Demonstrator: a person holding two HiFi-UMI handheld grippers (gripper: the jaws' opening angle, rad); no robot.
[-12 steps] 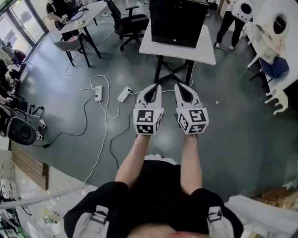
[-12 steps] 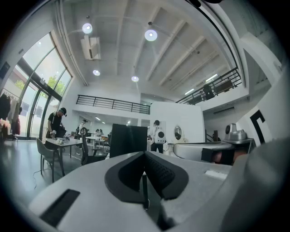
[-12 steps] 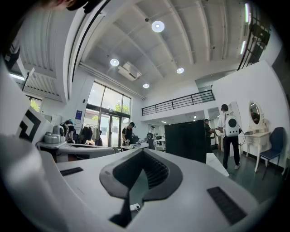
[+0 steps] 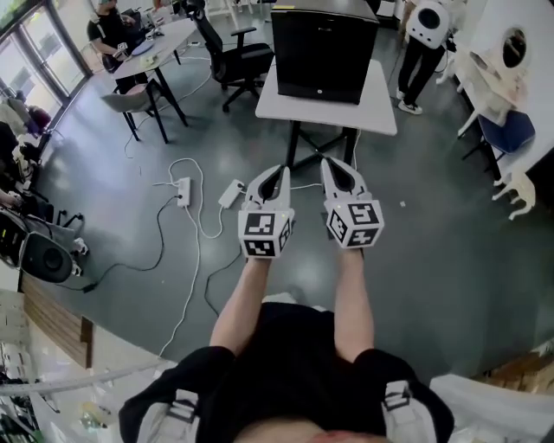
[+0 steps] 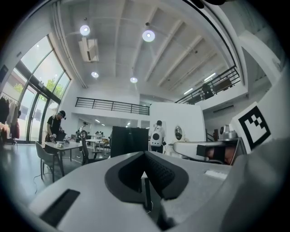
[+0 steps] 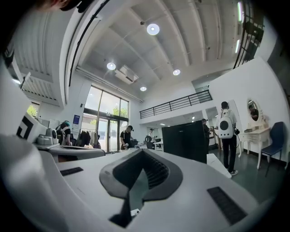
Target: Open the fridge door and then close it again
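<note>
The fridge [image 4: 325, 52] is a small black box with its door closed, standing on a white table [image 4: 385, 111] ahead of me. It also shows in the left gripper view as a dark fridge [image 5: 129, 141] and in the right gripper view as a black fridge [image 6: 185, 140]. My left gripper [image 4: 275, 171] and right gripper [image 4: 334, 164] are held side by side over the floor, short of the table, pointing level at it. Both are shut and hold nothing. The shut left gripper [image 5: 145, 155] and shut right gripper [image 6: 142, 152] fill the lower part of their own views.
White power strips [image 4: 183, 184] and cables [image 4: 201, 260] lie on the grey floor at the left. A black office chair [image 4: 235, 50] and a long desk [image 4: 164, 39] with seated people stand at the back left. A person with a white backpack [image 4: 426, 24] and a blue chair [image 4: 511, 130] are at the right.
The table and fridge have come a little nearer in the head view. Both grippers stay shut and side by side, the left one shifted slightly left.
</note>
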